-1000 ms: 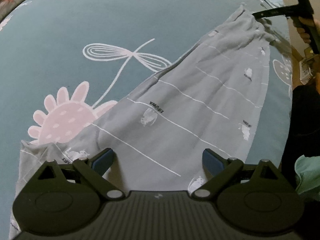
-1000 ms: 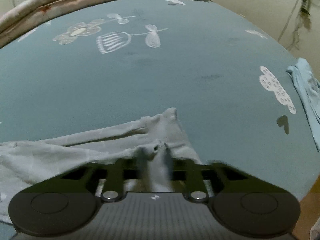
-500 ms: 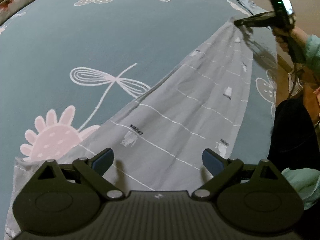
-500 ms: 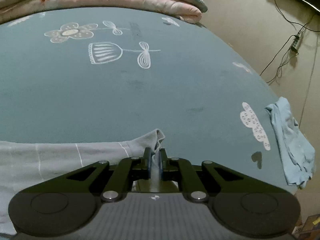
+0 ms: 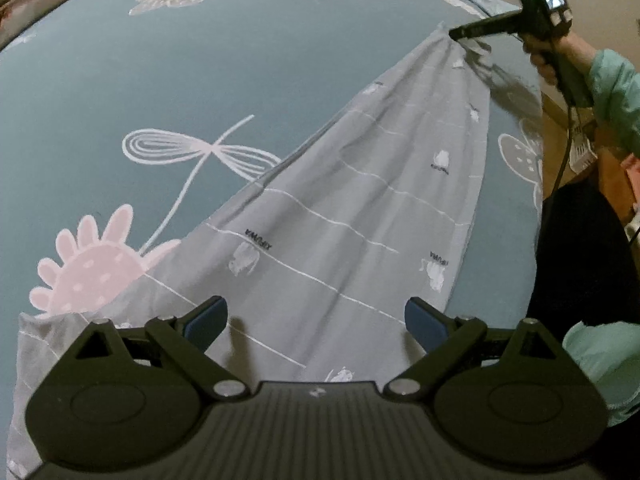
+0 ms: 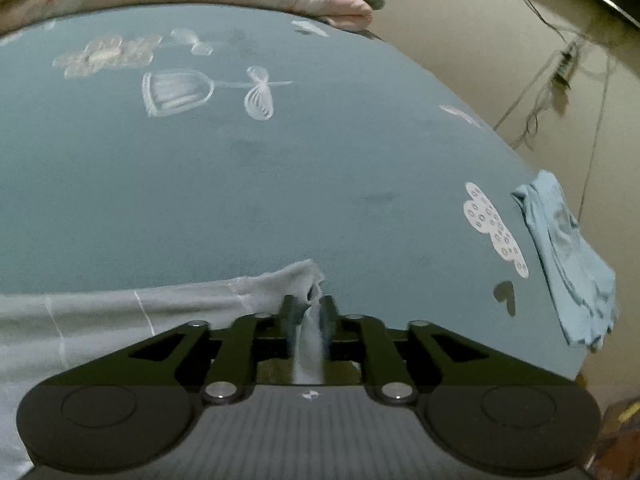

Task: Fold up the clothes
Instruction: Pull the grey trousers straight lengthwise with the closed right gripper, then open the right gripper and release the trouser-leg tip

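Grey garment (image 5: pixel 360 208) lies stretched flat along the bed's (image 5: pixel 120 92) near edge. Left gripper (image 5: pixel 316 320) spread wide above one end, nothing between its pads. Right gripper (image 6: pixel 308 316): jaws opening, the garment's far tip between them. Blue cloth (image 6: pixel 568 256) at bed's right edge.

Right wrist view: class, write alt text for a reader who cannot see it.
The right gripper, jaws opening, has a corner of the grey garment between its fingers. Beyond lies a teal bedsheet, a crumpled light blue garment at its right edge.

Grey garment (image 5: pixel 352 216) w/ white stripes, spread long & flat on bedsheet (image 5: pixel 120 80).
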Demonstrator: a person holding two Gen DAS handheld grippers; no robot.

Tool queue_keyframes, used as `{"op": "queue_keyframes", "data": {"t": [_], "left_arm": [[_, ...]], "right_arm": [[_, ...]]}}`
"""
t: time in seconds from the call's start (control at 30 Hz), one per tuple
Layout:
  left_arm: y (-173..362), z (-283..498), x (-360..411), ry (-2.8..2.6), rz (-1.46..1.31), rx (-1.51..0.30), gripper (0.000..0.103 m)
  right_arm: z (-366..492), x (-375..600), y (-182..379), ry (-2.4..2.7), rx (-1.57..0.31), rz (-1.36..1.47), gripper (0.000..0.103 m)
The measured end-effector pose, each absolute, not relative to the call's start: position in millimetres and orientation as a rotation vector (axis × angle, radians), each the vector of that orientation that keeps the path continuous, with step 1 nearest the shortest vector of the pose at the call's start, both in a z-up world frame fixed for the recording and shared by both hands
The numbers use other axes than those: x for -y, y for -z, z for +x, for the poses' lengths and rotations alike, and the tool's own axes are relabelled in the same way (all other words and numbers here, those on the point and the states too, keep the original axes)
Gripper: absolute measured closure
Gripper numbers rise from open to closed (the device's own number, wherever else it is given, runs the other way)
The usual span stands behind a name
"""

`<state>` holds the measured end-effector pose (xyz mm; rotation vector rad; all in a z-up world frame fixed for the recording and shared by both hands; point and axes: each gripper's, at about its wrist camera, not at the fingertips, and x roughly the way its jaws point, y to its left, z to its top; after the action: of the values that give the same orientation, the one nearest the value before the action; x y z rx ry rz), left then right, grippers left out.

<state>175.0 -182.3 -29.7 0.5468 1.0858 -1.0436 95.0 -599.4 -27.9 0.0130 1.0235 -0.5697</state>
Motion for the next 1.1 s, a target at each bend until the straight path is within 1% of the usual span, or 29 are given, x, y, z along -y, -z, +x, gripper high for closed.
{"op": "queue_keyframes", "data": {"t": [0.03, 0.07, 0.17, 0.23, 0.4, 0.53, 0.57, 0.6, 0.63, 0.67, 0.73, 0.77, 0.8, 0.83, 0.87, 1.03, 1.1], "left_arm": [[27, 175, 179, 1.053, 0.539, -1.079, 0.008], [25, 176, 177, 1.056, 0.528, -1.077, 0.008], [23, 180, 171, 1.065, 0.515, -1.072, 0.008], [23, 182, 170, 1.074, 0.517, -1.071, 0.008], [22, 184, 172, 1.107, 0.529, -1.065, 0.008], [23, 185, 176, 1.110, 0.536, -1.067, 0.008], [23, 185, 176, 1.108, 0.537, -1.067, 0.008], [24, 186, 177, 1.106, 0.536, -1.069, 0.008], [25, 186, 177, 1.103, 0.536, -1.072, 0.008], [25, 186, 178, 1.101, 0.537, -1.073, 0.008], [26, 185, 177, 1.097, 0.543, -1.068, 0.008], [25, 185, 176, 1.097, 0.545, -1.062, 0.008], [24, 184, 174, 1.098, 0.546, -1.055, 0.008], [22, 184, 171, 1.096, 0.544, -1.051, 0.008], [21, 185, 168, 1.092, 0.543, -1.050, 0.008], [18, 184, 141, 1.069, 0.546, -1.056, 0.008], [18, 183, 128, 1.052, 0.543, -1.061, 0.008]], "right_arm": [[88, 601, 17, 0.591, -0.995, 0.035, 0.082], [81, 603, 5, 0.619, -0.967, 0.059, 0.080], [52, 615, -23, 0.725, -0.889, 0.183, 0.080], [35, 618, -29, 0.742, -0.850, 0.298, 0.080], [24, 606, 5, 0.752, -0.917, 0.397, 0.080], [25, 601, 28, 0.777, -0.909, 0.491, 0.078], [24, 600, 30, 0.783, -0.894, 0.499, 0.081], [25, 599, 31, 0.789, -0.879, 0.491, 0.087], [26, 600, 30, 0.801, -0.870, 0.471, 0.097], [29, 600, 29, 0.823, -0.870, 0.444, 0.102], [31, 606, 29, 0.860, -0.891, 0.400, 0.102], [29, 610, 28, 0.861, -0.890, 0.424, 0.102], [27, 613, 28, 0.862, -0.889, 0.447, 0.102], [25, 615, 26, 0.861, -0.887, 0.464, 0.099], [23, 611, 20, 0.855, -0.879, 0.464, 0.092], [41, 556, -6, 0.682, -0.889, 0.415, 0.087], [57, 524, -12, 0.585, -0.905, 0.387, 0.079]]}}
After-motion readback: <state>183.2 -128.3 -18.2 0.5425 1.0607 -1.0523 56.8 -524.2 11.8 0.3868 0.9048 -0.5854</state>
